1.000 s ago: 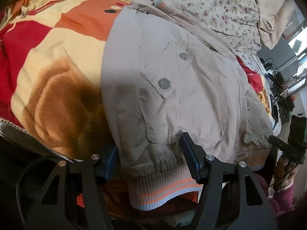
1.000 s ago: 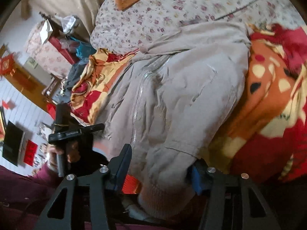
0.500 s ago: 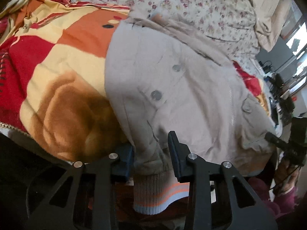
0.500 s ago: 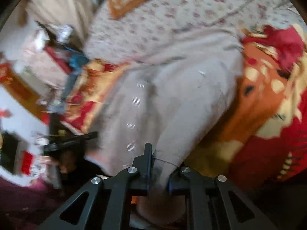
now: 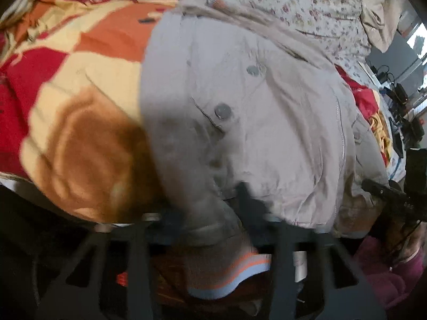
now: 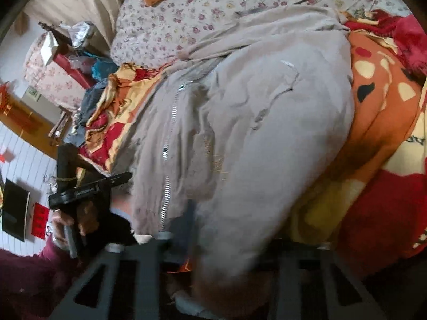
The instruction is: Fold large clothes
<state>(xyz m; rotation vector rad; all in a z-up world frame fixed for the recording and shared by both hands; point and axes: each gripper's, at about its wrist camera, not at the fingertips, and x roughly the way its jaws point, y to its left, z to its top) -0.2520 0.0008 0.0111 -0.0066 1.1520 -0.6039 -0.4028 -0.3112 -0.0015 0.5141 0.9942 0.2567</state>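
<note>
- Since the earlier frame: both grippers drawn in on the hem of the beige zip-front jacket with snap buttons [image 5: 256, 122], jaws just closing, cloth bunched between them where it earlier lay loose between wide-spread fingers.
- Left gripper [image 5: 208, 213]: clenched on the jacket's lower edge beside the ribbed grey waistband with orange stripes [image 5: 226, 274], which hangs below the fingers.
- Right gripper [image 6: 221, 242]: clenched on the other hem corner, a thick fold of beige cloth pinched between the fingers.
- Jacket: spread front-up across the fleece blanket patterned in red, orange and cream [image 5: 80, 101], collar end toward the floral-print quilt [image 5: 280, 2].
- Left wrist view only: two round snap buttons on a flapped chest pocket [image 5: 222, 112]; the opposite gripper's handle at the right edge, above a maroon sleeve [image 5: 387, 277].
- Right wrist view only: metal zipper [image 6: 168, 149] running down the jacket front; hand [image 6: 77, 218] gripping the left tool's handle; cluttered room corner behind, with a red box [image 6: 74, 66] holding crumpled bags, contents otherwise unclear.
</note>
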